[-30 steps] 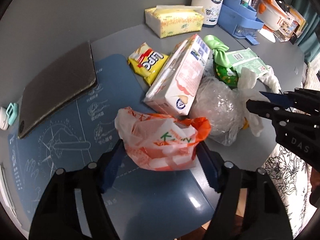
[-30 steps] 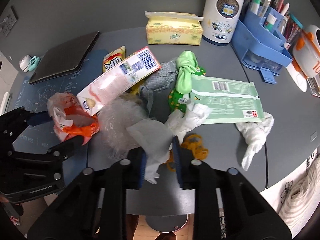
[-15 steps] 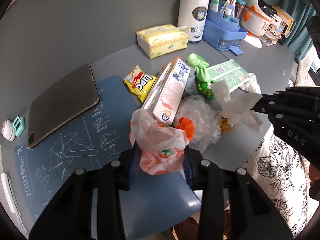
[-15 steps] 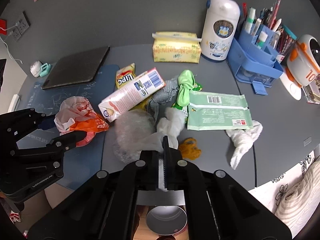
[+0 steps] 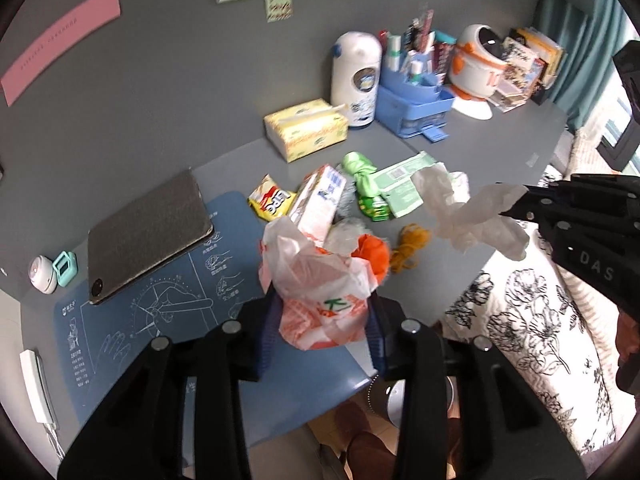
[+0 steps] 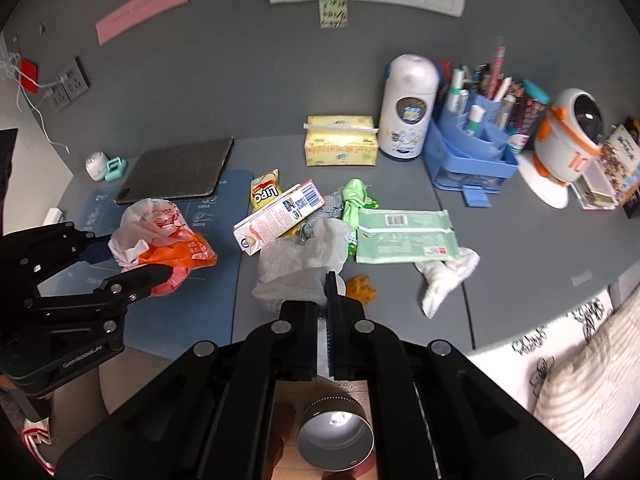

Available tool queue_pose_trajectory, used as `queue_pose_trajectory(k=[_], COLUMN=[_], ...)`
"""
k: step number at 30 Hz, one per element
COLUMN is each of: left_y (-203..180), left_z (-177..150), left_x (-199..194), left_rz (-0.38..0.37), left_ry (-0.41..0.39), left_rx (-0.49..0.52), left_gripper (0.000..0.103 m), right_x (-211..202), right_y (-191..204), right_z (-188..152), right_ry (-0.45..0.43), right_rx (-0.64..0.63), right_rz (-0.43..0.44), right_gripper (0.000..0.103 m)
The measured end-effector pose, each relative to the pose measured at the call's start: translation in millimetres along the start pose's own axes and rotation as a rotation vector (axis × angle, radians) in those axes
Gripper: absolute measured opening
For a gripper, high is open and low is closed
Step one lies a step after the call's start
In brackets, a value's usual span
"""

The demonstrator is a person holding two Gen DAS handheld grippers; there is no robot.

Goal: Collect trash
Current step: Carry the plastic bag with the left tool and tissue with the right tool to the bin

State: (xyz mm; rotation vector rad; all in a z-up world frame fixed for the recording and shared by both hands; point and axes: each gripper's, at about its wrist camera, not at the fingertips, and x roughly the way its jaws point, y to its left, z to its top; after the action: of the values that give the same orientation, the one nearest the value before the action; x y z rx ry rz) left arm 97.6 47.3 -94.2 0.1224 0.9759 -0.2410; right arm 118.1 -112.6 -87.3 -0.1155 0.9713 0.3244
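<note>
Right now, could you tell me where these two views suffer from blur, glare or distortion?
Left wrist view: fisheye bends the desk edge, the orange-and-white bag looks slightly soft, and window light washes out the right edge. Right wrist view: sharper, corners vignetted black, with glare inside the metal bin below.

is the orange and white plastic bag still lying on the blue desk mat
No, the left gripper holds the orange and white plastic bag above the blue desk mat.

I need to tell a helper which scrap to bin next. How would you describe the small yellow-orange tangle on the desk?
On the grey desk, look just below the flat green wrapper. The yellow-orange tangle lies there alone, left of the crumpled white tissue: a stringy knot, the smallest scrap.
</note>
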Motion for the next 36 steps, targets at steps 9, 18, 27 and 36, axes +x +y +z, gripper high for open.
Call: queue_pose_trajectory(k=[9,18,27,36], left_y=[-46.5,-119.8,-163.8,-170.6], left_z=[-32.2,-110.8,-196.4,-244.0], left_x=[-31.9,-32.4,18.1,89.2], left_rz=[-0.058,-0.071,-0.18,-0.168], left_ry=[-0.005,0.051,0.143,0.214], left_rx=[0.039,-0.037,-0.117,-0.137], left_gripper=[0.038,0.038,0.038,0.038], right_x=[-54.7,-69.1,-15.1,82.4], right_y=[-6.8,-30.0,-45.5,-50.4], right_z=[-74.4,-192.3,-289.6,-343.5], right_ry=[0.048,0.147,0.288,0.351], right_rx=[0.052,0.05,0.09,0.105], right_rz=[0.012,0.082,0.103,0.096], right_gripper=[0.003,0.003,0.003,0.004])
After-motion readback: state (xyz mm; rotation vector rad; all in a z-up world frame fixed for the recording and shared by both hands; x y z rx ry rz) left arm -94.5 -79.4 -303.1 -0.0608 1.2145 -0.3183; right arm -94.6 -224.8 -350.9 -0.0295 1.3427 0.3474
